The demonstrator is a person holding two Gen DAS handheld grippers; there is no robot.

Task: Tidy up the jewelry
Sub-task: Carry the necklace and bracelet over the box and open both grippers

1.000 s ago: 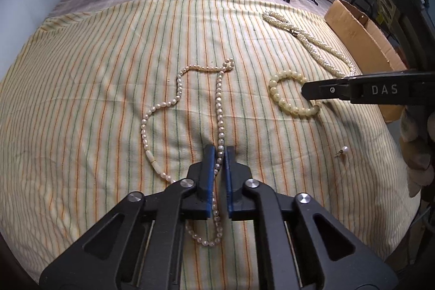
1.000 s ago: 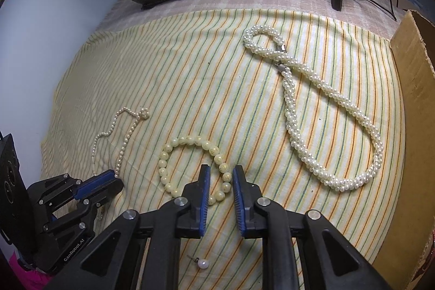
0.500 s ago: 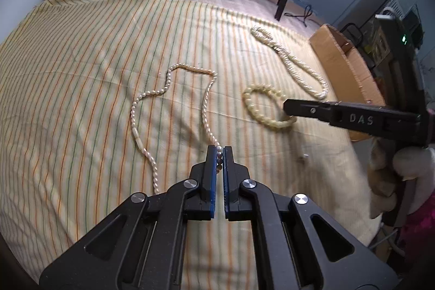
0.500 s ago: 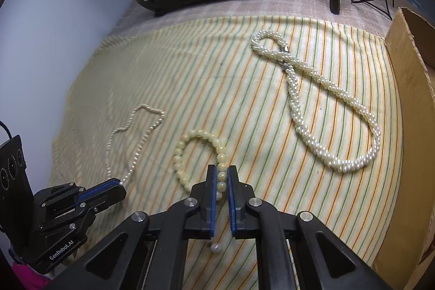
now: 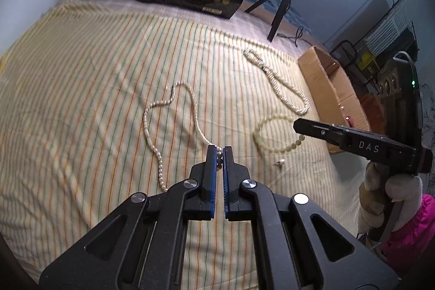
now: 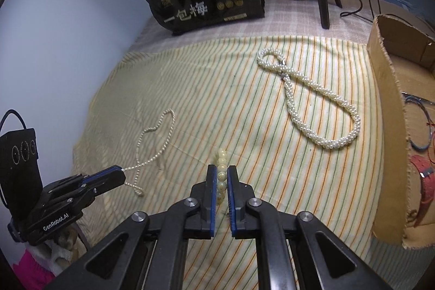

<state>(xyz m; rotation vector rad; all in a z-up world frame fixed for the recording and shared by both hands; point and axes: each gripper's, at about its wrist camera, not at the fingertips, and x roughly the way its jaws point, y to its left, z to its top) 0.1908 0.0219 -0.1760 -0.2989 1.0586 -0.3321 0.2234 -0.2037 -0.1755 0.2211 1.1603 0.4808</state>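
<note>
My left gripper pinches the thin necklace, my right gripper the bead bracelet — lifting fast could, I think, snag the trailing strand on the cloth.

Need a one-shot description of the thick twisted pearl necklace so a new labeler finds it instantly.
Start at the open cardboard box along the right edge of the striped cloth. Just left of it lies the thick pearl necklace, a long loop pinched into a figure eight near its clasp. Unlike the thin single-strand necklace and the bead bracelet, it is a fat twisted rope and nothing holds it.
</note>
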